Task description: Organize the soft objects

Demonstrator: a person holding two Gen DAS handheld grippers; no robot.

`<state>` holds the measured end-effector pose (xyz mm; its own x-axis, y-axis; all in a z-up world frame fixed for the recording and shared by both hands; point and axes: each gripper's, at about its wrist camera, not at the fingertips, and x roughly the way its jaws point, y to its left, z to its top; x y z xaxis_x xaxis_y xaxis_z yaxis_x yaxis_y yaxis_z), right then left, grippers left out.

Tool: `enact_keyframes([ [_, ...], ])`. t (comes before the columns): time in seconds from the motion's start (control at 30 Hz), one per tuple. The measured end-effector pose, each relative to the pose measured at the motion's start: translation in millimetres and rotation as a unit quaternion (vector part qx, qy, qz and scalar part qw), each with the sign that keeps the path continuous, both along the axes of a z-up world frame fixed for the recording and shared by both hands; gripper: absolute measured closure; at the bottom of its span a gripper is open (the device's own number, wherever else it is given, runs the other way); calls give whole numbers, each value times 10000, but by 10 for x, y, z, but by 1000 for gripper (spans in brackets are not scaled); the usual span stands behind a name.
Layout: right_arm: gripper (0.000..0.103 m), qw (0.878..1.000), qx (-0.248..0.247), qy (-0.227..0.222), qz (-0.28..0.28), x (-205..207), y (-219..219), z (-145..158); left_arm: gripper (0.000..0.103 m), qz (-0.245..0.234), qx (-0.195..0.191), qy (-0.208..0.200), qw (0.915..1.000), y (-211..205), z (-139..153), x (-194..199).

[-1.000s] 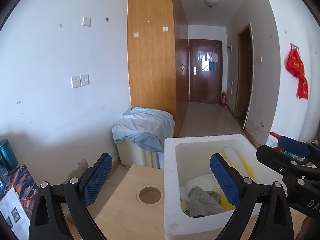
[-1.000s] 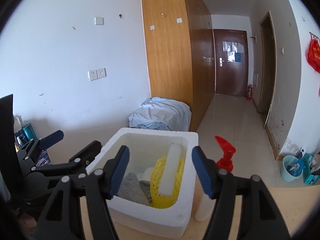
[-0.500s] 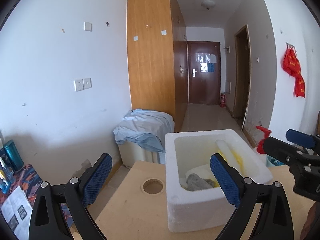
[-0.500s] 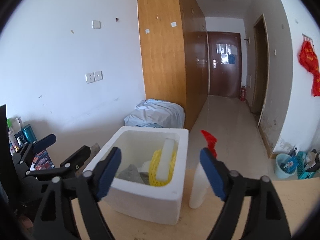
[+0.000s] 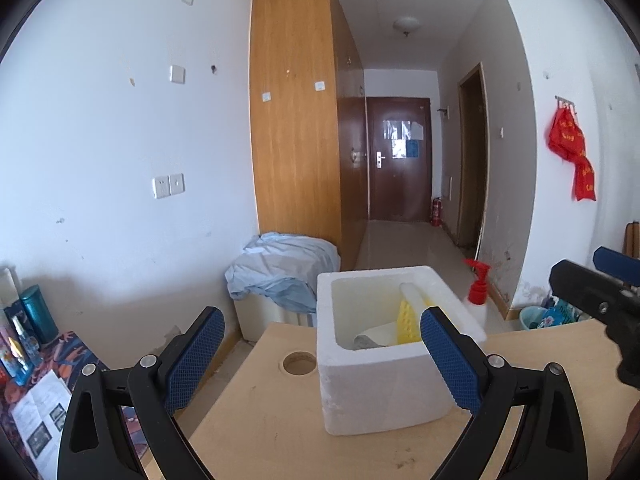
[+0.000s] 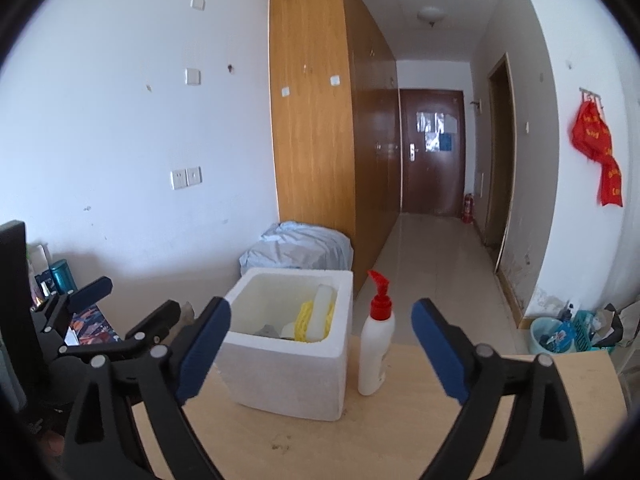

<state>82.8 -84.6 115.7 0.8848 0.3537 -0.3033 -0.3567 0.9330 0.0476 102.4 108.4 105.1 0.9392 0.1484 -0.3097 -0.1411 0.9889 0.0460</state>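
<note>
Standing on the pale wooden counter (image 5: 280, 432), the white square foam box (image 6: 288, 376) serves as the landmark for everything else. Inside the box, a white foam cylinder (image 6: 323, 312) leans upright against the far right wall, wrapped partway by a yellow mesh foam sleeve (image 6: 304, 320). A crumpled grey cloth (image 6: 266, 331) lies low in the box on the near left side, and a white rounded piece (image 6: 289, 330) sits between the cloth and the sleeve; what it is cannot be told. Just to the right of the box, apart from it by a narrow gap, a white plastic pump bottle with a red top (image 6: 374, 344) stands upright on the counter. To the left of the box, a round hole (image 5: 300, 362) is cut through the counter.

The left claw (image 5: 320, 356) hangs in front of the box with its blue pads spread wide and nothing gripped between them. The right claw (image 6: 320, 352) also sits in front of the box; its jaws have just been opening and now stand wide, the pads clear of the box and the bottle, holding nothing.

Behind the box, on the floor, a rumpled light blue sheet (image 5: 284, 268) covers a low white unit.
</note>
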Motion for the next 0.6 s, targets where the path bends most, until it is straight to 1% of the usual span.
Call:
enact_keyframes([
  [0.17,5,9995,21,-273,-123,-368,-138,143,4,-138,13,-174,9998,-128,131,-329],
  [0.23,2,9991,5,-370,-212,-538,-216,191,4,-222,-10,-209,9995,-193,169,-460],
  [0.33,0,9981,-28,-493,-357,-754,-348,200,1,-358,-58,-326,9988,-276,222,-672],
  [0.53,0,9966,55,-499,-647,-1089,-652,179,0,-604,-44,-409,9973,-488,270,-1046],
  [0.6,0,9960,94,-532,-706,-1201,-729,185,0,-670,27,-423,9969,-571,289,-1152],
])
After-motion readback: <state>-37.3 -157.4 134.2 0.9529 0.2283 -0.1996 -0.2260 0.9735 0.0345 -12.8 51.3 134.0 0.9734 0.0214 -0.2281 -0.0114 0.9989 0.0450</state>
